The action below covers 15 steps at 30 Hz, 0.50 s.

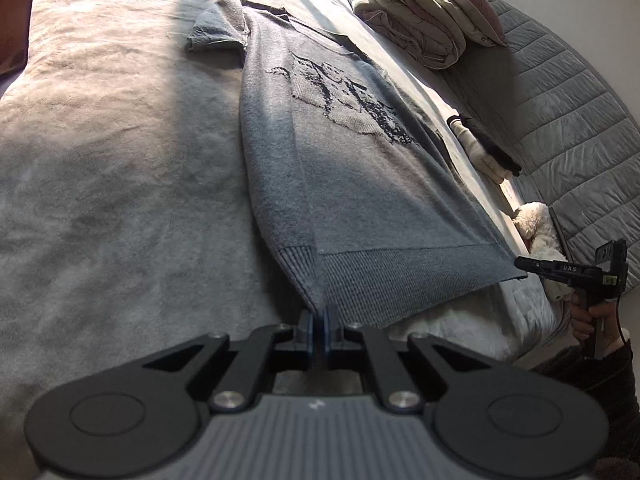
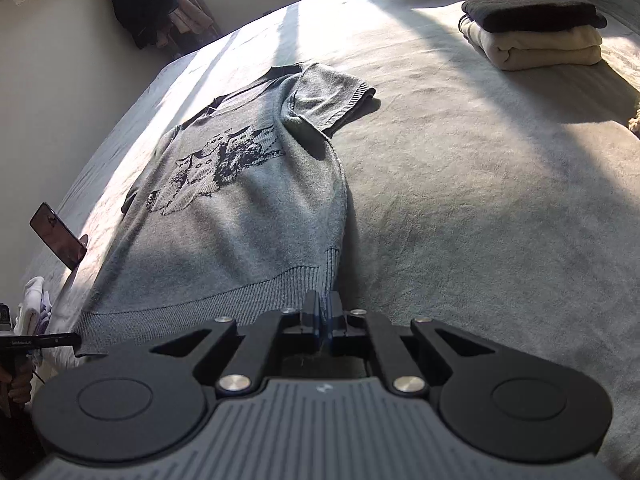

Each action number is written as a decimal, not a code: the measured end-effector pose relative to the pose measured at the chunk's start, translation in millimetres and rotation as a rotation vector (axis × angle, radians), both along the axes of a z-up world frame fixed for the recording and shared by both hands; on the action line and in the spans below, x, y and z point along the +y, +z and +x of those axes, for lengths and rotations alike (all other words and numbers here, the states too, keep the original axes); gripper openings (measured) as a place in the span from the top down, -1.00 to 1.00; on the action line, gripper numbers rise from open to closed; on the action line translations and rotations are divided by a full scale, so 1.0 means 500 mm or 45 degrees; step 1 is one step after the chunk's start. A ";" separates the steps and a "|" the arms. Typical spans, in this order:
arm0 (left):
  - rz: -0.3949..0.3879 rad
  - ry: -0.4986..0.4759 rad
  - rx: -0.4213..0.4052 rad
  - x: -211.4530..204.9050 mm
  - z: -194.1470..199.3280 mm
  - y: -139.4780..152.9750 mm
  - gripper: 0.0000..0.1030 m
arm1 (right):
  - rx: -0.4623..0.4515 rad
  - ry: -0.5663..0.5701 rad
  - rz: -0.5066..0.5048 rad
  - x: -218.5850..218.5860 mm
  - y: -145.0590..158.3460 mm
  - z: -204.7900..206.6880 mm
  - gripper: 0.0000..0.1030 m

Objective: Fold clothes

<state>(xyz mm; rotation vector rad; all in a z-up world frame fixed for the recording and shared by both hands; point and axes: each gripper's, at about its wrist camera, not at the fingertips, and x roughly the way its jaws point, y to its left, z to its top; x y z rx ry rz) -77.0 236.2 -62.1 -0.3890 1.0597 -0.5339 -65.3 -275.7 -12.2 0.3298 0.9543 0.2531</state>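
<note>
Both grippers are clenched on the sweater's (image 1: 352, 184) ribbed hem: the left gripper (image 1: 320, 320) at lower centre of its frame, the right gripper (image 2: 323, 312) likewise. From each, the sweater stretches up-frame across the bed (image 2: 480, 200).

A grey knit short-sleeved sweater (image 1: 340, 184) with a dark pixelated chest motif lies on a pale grey fleece blanket (image 1: 120, 184), near folded cream and charcoal clothes (image 2: 536, 32).
</note>
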 end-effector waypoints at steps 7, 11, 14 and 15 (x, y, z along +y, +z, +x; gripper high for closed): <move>0.024 -0.030 0.042 -0.004 0.013 -0.012 0.90 | 0.128 0.049 -0.117 0.007 -0.048 0.009 0.91; 0.015 -0.024 0.027 -0.002 0.011 -0.005 0.65 | 0.130 0.026 -0.118 -0.001 -0.047 0.010 0.75; 0.013 -0.002 -0.003 0.002 0.012 0.006 0.27 | 0.129 -0.023 -0.089 -0.015 -0.044 0.012 0.69; 0.010 0.009 -0.012 0.004 0.014 0.009 0.19 | 0.135 -0.043 -0.066 -0.021 -0.045 0.014 0.69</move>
